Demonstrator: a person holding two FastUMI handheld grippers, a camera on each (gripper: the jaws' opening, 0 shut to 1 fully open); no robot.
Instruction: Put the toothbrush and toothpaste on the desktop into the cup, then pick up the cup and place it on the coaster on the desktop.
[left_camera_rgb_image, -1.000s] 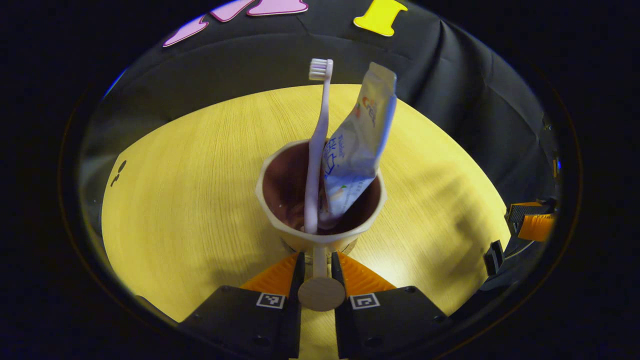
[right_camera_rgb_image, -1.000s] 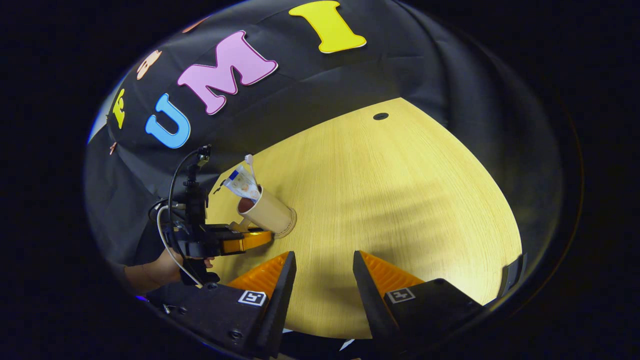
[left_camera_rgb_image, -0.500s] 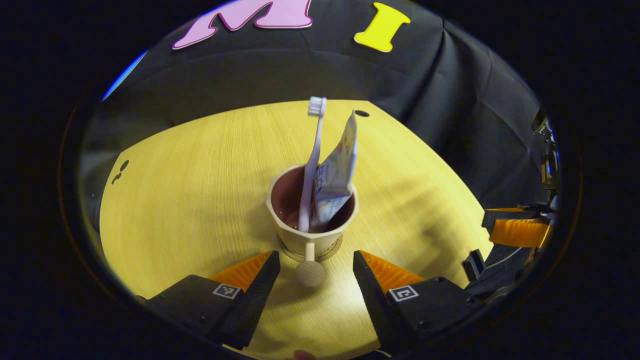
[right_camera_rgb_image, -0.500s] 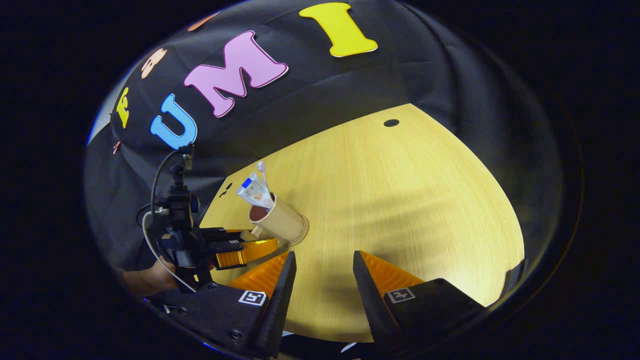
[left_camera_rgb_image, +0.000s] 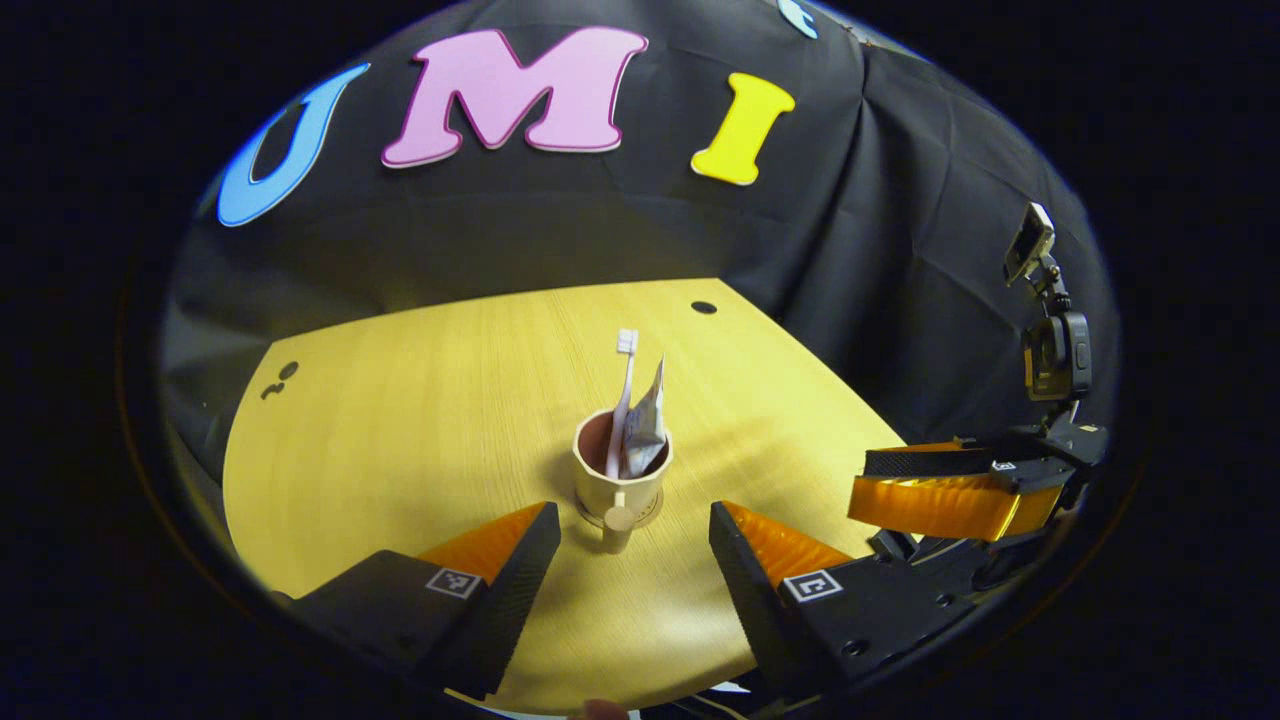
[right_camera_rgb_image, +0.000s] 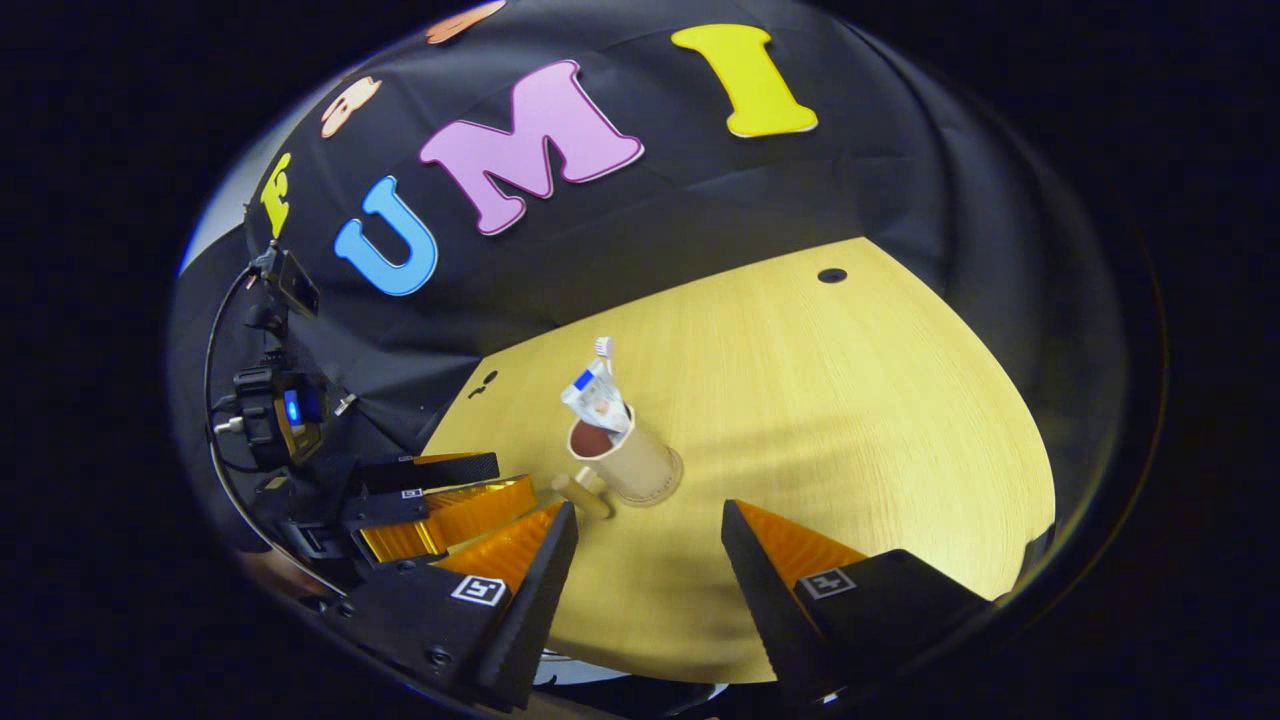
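A beige cup (left_camera_rgb_image: 620, 472) with a knobbed handle (left_camera_rgb_image: 618, 520) stands upright on a round coaster (left_camera_rgb_image: 653, 508) on the yellow wooden table (left_camera_rgb_image: 400, 430). A pale toothbrush (left_camera_rgb_image: 625, 385) and a toothpaste tube (left_camera_rgb_image: 648, 425) stick up out of it. My left gripper (left_camera_rgb_image: 632, 517) is open, its fingers apart on either side of the handle and short of the cup. In the right gripper view the cup (right_camera_rgb_image: 628, 462), toothbrush (right_camera_rgb_image: 603, 350) and tube (right_camera_rgb_image: 597, 398) sit just ahead of my open right gripper (right_camera_rgb_image: 648, 510), which holds nothing.
The right gripper (left_camera_rgb_image: 940, 500) with its camera mount (left_camera_rgb_image: 1045, 350) hovers at the table's right edge. The left gripper (right_camera_rgb_image: 440, 500) shows low on the left. A cable hole (left_camera_rgb_image: 703, 307) lies near the table's far edge, by the black cloth wall.
My left gripper let go of the cup's handle, opened, and drew back and up. The cup stays standing on the coaster. The right gripper backed off slightly.
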